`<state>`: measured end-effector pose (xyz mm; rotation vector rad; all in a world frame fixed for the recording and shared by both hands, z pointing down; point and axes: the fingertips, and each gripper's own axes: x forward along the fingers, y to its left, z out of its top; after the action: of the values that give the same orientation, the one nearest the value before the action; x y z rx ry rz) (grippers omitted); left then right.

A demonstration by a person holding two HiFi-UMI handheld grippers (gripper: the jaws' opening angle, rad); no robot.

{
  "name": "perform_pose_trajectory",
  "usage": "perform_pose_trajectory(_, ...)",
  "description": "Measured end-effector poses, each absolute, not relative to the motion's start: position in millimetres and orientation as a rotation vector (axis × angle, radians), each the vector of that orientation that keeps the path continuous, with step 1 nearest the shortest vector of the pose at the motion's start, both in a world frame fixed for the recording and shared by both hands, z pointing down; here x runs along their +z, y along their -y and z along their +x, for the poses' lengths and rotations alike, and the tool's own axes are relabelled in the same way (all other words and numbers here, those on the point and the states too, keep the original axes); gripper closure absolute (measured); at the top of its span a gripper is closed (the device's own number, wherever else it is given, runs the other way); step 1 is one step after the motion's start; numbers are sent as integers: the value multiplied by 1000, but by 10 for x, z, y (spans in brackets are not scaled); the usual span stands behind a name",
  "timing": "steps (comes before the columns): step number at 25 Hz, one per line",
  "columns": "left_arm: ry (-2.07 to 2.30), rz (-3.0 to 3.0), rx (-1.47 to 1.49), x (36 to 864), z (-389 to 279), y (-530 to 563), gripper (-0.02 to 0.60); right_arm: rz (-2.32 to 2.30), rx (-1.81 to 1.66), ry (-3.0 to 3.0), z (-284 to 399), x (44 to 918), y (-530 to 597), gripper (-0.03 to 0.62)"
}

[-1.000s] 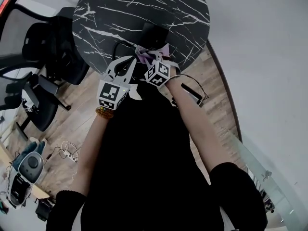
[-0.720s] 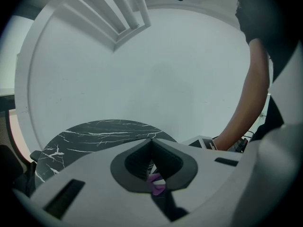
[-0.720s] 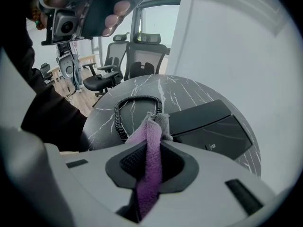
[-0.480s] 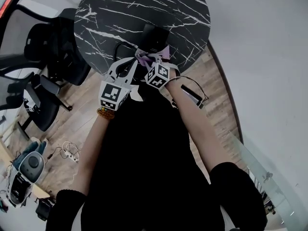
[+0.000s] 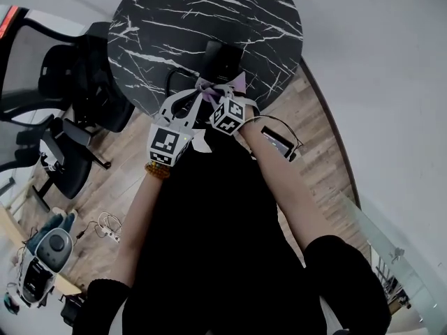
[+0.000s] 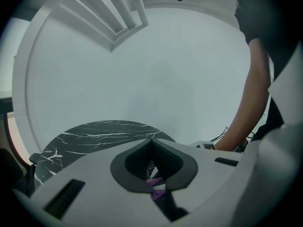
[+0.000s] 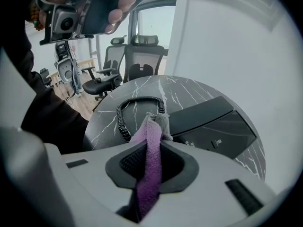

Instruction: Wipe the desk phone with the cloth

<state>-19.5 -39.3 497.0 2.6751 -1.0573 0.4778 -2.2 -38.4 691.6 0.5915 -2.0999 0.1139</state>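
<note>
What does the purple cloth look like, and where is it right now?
The cloth is purple and fuzzy, greyish at its far end. The right gripper pinches it into a narrow strip between shut jaws, and a small purple bit shows between the jaws of the left gripper too. It is held over the black marble table, near the desk phone.
</note>
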Motion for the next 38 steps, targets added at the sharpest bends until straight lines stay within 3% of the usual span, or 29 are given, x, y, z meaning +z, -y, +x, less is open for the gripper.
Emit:
perform_pose_trajectory(19,1052,2714,487,4806,-134,368,569,683,133,1993,-64,6951,365,531)
perform_pose_trajectory(32,1070,2699,487,4808,-215,348,569,524,-46,1846,-119,6952,337,531)
perform_pose_trajectory(38,1090,2699,472,4775,-301,387,569,462,148,1941,-105,6913,344,531)
